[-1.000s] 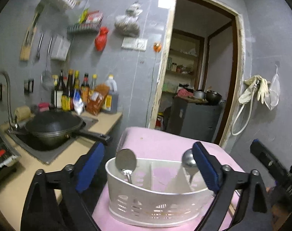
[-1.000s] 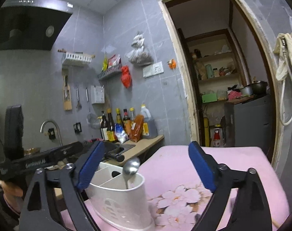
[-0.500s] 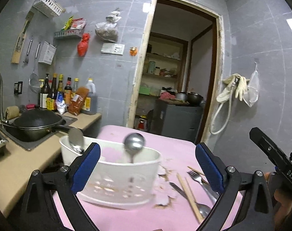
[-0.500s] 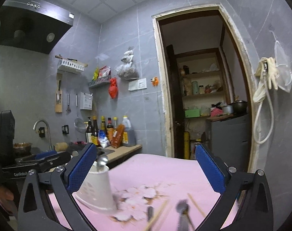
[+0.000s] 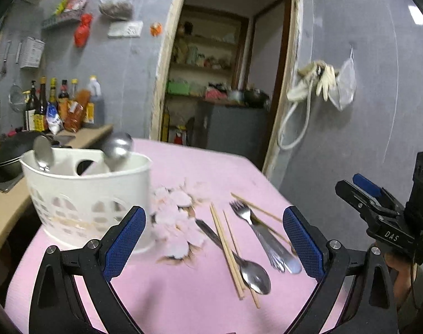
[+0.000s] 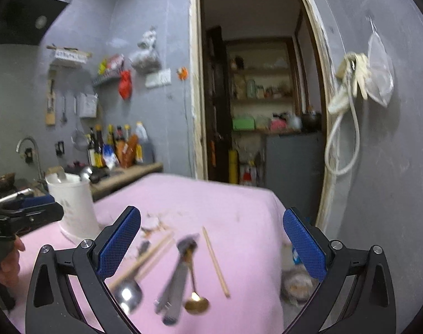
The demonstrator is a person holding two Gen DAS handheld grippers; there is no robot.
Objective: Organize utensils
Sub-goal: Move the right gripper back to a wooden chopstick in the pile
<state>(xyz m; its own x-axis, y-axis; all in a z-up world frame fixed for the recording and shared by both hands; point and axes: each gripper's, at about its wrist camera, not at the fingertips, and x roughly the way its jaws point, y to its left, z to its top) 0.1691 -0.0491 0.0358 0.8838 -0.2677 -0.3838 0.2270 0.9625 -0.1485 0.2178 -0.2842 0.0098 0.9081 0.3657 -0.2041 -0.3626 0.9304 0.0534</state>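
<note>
A white plastic caddy [image 5: 86, 194] stands on the left of the pink tablecloth [image 5: 183, 300], with two steel spoons [image 5: 116, 147] upright in it. To its right lie loose utensils: a pair of chopsticks [image 5: 225, 247], a steel spoon [image 5: 254, 277] and a fork [image 5: 256, 233]. My left gripper [image 5: 214, 245] hangs open above the chopsticks with nothing between its fingers. In the right wrist view my right gripper [image 6: 211, 245] is wide open over the same pile, above a fork [image 6: 178, 275], a small gold spoon [image 6: 196, 303] and a single chopstick [image 6: 215, 261]. It holds nothing.
A counter [image 5: 5, 208] with a wok and sauce bottles [image 5: 61, 105] runs along the left. A doorway [image 5: 225, 83] opens behind the table. A hose and gloves [image 5: 317, 80] hang on the right wall. The table's right edge [image 6: 278, 222] drops off near my right gripper.
Both views have swung right and dipped. The caddy has slid from centre to the left of each view, and the loose utensils now lie between the fingers. Both grippers stay open.
</note>
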